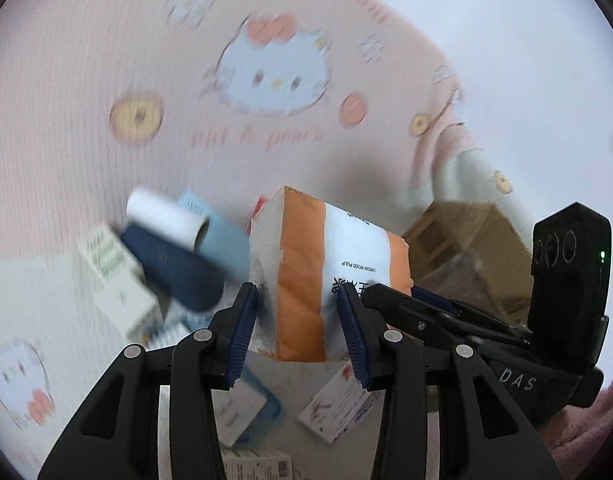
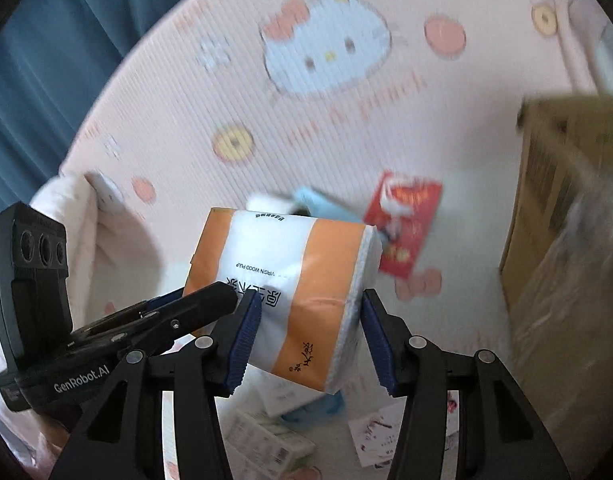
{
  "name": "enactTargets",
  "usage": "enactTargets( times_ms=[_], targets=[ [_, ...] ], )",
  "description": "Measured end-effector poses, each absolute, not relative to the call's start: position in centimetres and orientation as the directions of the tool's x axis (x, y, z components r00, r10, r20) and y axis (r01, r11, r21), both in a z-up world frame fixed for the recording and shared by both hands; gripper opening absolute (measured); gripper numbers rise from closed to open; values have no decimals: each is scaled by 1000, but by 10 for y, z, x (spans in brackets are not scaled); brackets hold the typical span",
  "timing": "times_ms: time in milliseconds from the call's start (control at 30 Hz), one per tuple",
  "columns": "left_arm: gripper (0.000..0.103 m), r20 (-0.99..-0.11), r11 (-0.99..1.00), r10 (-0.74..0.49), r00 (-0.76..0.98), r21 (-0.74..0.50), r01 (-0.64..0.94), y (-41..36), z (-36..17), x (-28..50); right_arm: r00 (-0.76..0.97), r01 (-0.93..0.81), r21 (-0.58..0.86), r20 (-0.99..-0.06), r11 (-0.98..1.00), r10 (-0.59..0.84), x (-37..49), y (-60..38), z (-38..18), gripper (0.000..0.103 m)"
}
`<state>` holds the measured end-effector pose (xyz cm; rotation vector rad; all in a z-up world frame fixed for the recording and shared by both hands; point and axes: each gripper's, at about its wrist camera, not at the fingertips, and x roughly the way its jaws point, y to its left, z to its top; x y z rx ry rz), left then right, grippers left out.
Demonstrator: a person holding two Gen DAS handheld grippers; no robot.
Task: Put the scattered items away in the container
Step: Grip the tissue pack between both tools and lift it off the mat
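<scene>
Both grippers, left gripper (image 1: 298, 334) and right gripper (image 2: 310, 336), pinch one orange-and-white soft tissue pack (image 1: 326, 272), each clamping an end, airborne over scattered clutter. Brown cardboard box (image 2: 566, 200) sits at 3 o'clock. Keep squeeze even, carry level, release over box opening.

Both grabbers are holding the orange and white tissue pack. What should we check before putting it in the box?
1. Left gripper on the tissue pack: ok, pads at both sides.
2. Right gripper on the same pack: ok.
3. Pack lifted off the mat: ok, other items show beneath it.
4. Cardboard box in sight: ok, to the right.
5. Box open with room inside: cannot tell, too blurred.
6. Red packet clear of the path: cannot tell.
</scene>
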<state>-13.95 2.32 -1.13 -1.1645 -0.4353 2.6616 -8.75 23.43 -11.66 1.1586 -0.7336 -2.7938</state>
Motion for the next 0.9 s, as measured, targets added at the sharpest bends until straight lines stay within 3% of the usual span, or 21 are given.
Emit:
enactTargets(
  times_ms=[200, 400, 633, 900],
  targets=[
    [46, -630, -938, 331, -702, -304, -169, 54, 25, -151, -794, -159, 442, -589, -883, -152, -75, 254, -77, 49],
    [46, -601, -886, 464, -651, -317, -338, 112, 47, -189, -842, -269, 419, -540, -867, 1, -48, 299, -42, 49],
    [47, -617, -767, 631, -470, -404, -498, 201, 46, -243, -807, -470, 379, -551, -797, 214, 0, 363, -24, 49],
    [47, -694, -672, 675, -252, -437, -597, 295, 24, -277, -709, -638, 368, -623, -676, 330, 51, 424, -36, 49]
  ],
)
